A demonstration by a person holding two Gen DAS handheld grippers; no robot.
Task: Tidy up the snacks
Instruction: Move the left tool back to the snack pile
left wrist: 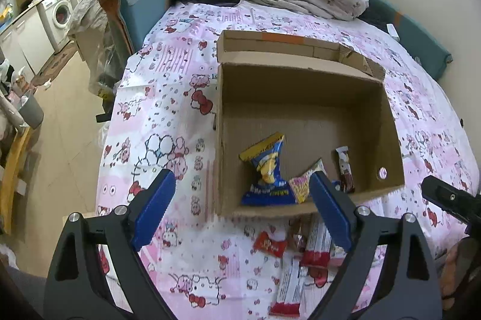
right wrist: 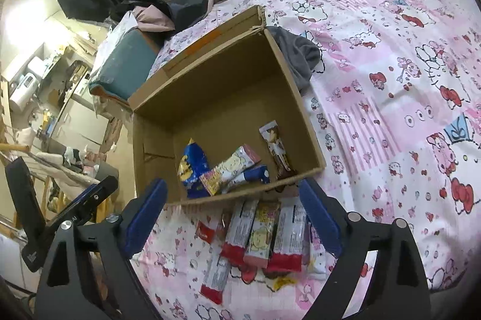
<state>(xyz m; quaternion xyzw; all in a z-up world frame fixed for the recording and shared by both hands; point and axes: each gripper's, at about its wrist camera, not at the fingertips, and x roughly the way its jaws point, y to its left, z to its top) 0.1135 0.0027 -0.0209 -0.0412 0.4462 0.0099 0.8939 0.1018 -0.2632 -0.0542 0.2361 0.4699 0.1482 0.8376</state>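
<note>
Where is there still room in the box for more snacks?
The cardboard box is bare along its far wall and middle. Its near edge is crowded: blue bag, pink packet, brown bar. Loose bars crowd the bedsheet in front.

Cardboard box [right wrist: 303,109]: open-topped, flaps out, on the patterned bedspread. Inside, near its front wall: 1 blue-and-yellow snack bag [left wrist: 266,175], 1 pink-and-yellow packet [right wrist: 230,169] leaning across it, 1 brown bar [right wrist: 276,150]. Outside, just beside that wall: several red-and-white bars [right wrist: 285,238] lying flat, side by side.
</note>
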